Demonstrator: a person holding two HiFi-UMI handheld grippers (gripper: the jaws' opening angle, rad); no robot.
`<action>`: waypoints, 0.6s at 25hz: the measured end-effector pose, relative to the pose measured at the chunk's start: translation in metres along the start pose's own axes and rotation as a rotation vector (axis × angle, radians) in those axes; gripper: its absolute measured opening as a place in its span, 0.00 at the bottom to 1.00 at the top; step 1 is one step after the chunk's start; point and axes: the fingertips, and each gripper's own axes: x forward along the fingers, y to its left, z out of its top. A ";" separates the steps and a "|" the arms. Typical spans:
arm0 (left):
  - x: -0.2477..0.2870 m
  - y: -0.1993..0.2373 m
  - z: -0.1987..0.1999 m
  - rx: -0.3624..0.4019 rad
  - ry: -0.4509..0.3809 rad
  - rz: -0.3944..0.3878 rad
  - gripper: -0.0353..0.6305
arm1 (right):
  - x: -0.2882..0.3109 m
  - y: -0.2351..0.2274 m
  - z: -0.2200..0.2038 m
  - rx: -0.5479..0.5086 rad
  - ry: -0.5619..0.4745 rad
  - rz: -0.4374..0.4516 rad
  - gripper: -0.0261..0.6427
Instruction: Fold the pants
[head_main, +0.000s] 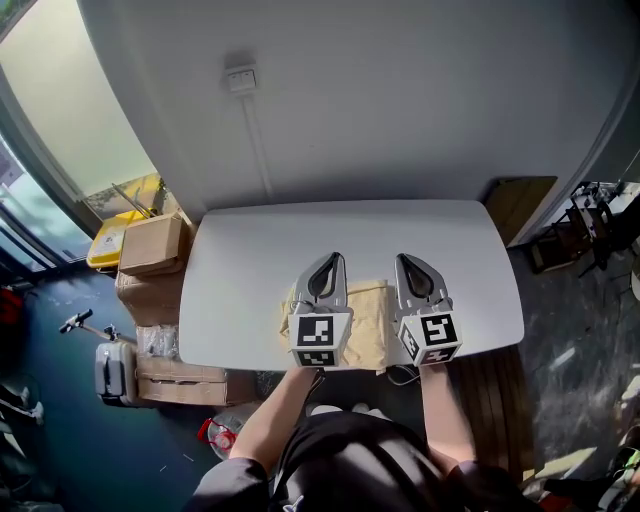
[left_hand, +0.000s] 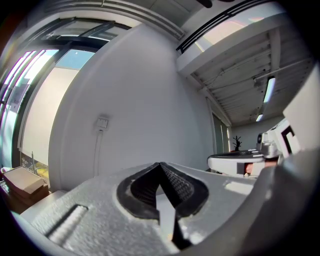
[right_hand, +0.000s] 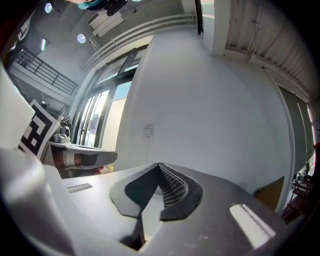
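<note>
Grey wall backs the white table. Cardboard boxes are stacked at its left end. Beige pants lie folded at the near edge, partly covered by the gripper bodies. Left gripper and right gripper: jaws pressed together, nothing between them.

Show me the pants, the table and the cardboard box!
pants (head_main: 370, 308), head view, the middle of the tan cloth.
table (head_main: 350, 235), head view, its bare white top.
cardboard box (head_main: 152, 243), head view, its top face.
</note>
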 end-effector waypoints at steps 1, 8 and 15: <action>0.000 0.000 -0.002 0.004 0.007 0.002 0.06 | 0.001 0.000 0.000 -0.002 -0.002 0.007 0.04; 0.002 -0.005 -0.006 0.017 0.023 0.013 0.06 | -0.001 0.000 -0.001 -0.009 -0.009 0.042 0.04; 0.004 -0.014 -0.006 0.016 0.020 0.005 0.06 | -0.008 -0.007 -0.002 0.003 -0.006 0.034 0.04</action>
